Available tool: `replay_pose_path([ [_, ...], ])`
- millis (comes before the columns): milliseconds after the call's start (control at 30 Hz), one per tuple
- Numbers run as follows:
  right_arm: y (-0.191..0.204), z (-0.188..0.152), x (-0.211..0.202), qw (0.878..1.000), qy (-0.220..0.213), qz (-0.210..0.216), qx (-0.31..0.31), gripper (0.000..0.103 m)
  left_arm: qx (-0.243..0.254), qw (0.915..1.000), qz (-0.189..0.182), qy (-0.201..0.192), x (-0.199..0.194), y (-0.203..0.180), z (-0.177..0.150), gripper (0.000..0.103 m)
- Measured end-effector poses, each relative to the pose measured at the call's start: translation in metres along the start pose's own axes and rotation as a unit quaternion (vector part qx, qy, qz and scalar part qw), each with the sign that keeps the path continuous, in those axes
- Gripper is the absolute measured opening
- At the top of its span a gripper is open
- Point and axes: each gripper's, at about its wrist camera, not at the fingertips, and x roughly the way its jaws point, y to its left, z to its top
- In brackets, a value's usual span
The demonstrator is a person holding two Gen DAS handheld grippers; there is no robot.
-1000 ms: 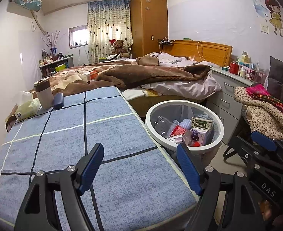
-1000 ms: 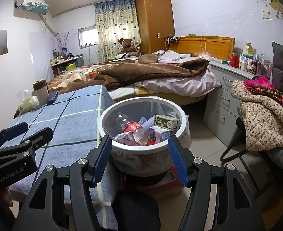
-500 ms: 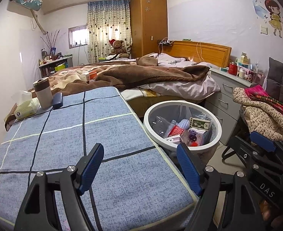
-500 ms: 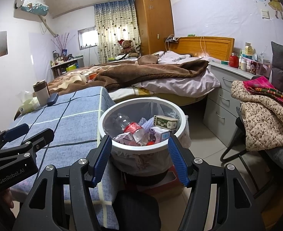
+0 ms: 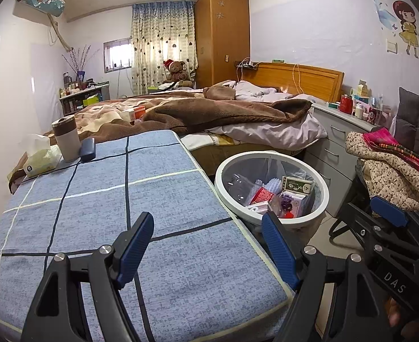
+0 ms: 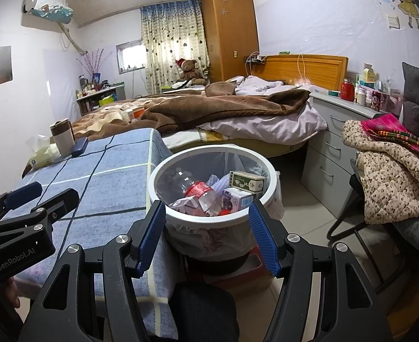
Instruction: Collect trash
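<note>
Two hand-held grippers, left (image 5: 208,243) and right (image 6: 206,229), hang open and empty as I watch; the bin (image 6: 163,196) of trash sits at my right's twelve o'clock, beside the table (image 5: 101,199).

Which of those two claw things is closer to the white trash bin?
Right. The right gripper hangs open just before the trash bin; the left gripper hovers open over the blue table beside it.

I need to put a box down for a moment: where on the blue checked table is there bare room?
Most of the blue checked table is bare, from the near edge up to the far left corner. That corner is crowded: tissue pack, tumbler and dark case sit together. The trash bin is full.
</note>
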Motion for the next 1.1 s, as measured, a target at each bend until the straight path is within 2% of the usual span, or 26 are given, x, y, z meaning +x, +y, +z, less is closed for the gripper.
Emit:
replay_pose_path([
  [1100, 0.0039, -0.0005, -0.0016, 1.000, 0.001, 0.001, 0.000, 0.062, -0.001, 1.0000, 0.004, -0.002, -0.0008, -0.0027, 0.0005, 0.080],
])
